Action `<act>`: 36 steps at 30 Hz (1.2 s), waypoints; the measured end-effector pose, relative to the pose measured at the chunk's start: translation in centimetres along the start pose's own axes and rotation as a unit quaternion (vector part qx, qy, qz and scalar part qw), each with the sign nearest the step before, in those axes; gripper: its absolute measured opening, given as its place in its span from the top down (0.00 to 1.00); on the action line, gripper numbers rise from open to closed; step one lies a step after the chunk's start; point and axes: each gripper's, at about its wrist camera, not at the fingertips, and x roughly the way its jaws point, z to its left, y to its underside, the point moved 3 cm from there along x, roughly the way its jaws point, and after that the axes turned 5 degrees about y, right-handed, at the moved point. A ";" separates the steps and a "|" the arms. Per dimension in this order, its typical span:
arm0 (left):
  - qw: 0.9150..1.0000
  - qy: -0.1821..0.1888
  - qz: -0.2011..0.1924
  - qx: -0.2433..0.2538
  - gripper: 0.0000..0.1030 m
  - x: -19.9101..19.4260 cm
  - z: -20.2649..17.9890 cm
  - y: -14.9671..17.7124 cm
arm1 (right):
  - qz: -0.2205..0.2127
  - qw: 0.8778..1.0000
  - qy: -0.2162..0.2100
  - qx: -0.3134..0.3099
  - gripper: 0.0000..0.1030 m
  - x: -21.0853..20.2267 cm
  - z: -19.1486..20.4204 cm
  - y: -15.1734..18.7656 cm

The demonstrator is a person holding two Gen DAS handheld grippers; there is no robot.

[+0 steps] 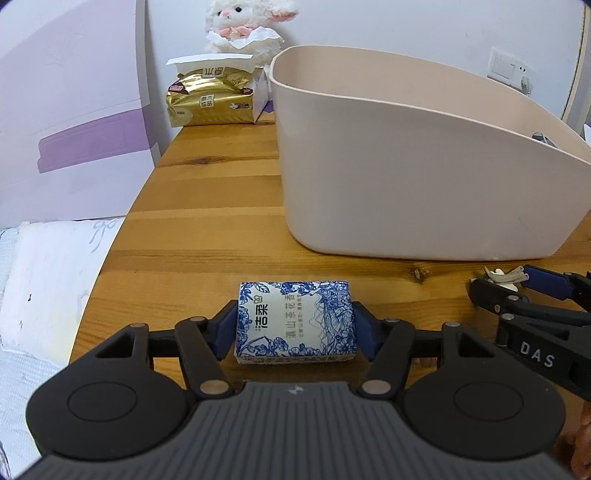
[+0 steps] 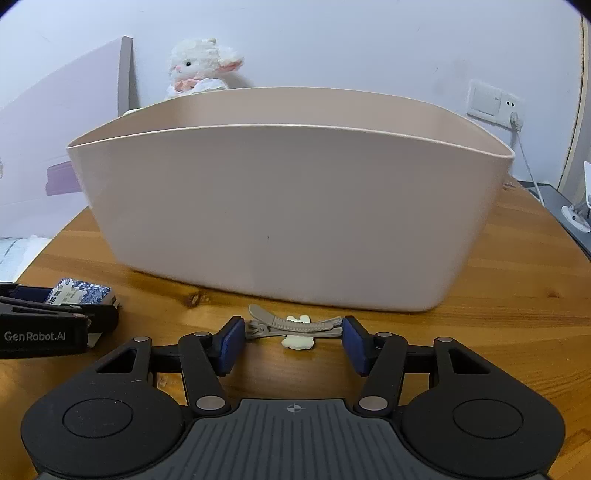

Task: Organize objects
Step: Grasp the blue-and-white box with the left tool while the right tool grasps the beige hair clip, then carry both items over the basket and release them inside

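Left tongs: my left gripper (image 1: 295, 325) has its blue pads closed against both short ends of the blue-and-white tissue pack (image 1: 295, 323); the pack sits squarely between the fingers, on or just above the wooden table (image 1: 207, 229) — I cannot tell which.
Right tongs: my right gripper (image 2: 293, 341) is spread wide, one pad at each end of the grey hair clip (image 2: 291, 324). The right pad touches the clip's tip; the left pad is just beside the hinge end, and I cannot tell whether it touches.
Hair clip: lying flat on the table across my right fingers' tips, with a small cream ornament (image 2: 298, 341) under it.
Basket: the beige tub (image 2: 288, 214) stands straight ahead of my right tongs, just beyond the clip; ahead and to the right of my left tongs.
Beyond: a gold tissue packet (image 1: 210, 103) and a white plush lamb (image 1: 243, 26) far ahead of my left tongs, by the wall.
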 end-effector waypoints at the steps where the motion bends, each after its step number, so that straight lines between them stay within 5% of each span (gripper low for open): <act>1: 1.000 -0.003 0.000 -0.001 0.37 -0.1 0.0 0.1 | 0.002 1.000 -0.003 -0.001 0.47 -0.3 -0.1 0.1; 8: 1.000 -0.016 -0.010 -0.008 0.37 -2.0 -0.1 1.2 | -0.007 1.000 -0.018 -0.009 0.47 -3.4 -1.1 1.2; 21: 0.997 -0.013 -0.076 0.012 0.37 -9.1 -3.9 1.3 | -0.088 0.995 -0.034 0.021 0.47 -11.6 -6.1 0.1; 36: 0.987 -0.011 -0.154 0.036 0.37 -12.9 -7.3 -4.1 | -0.169 0.985 -0.026 0.034 0.47 -14.4 -9.9 -4.9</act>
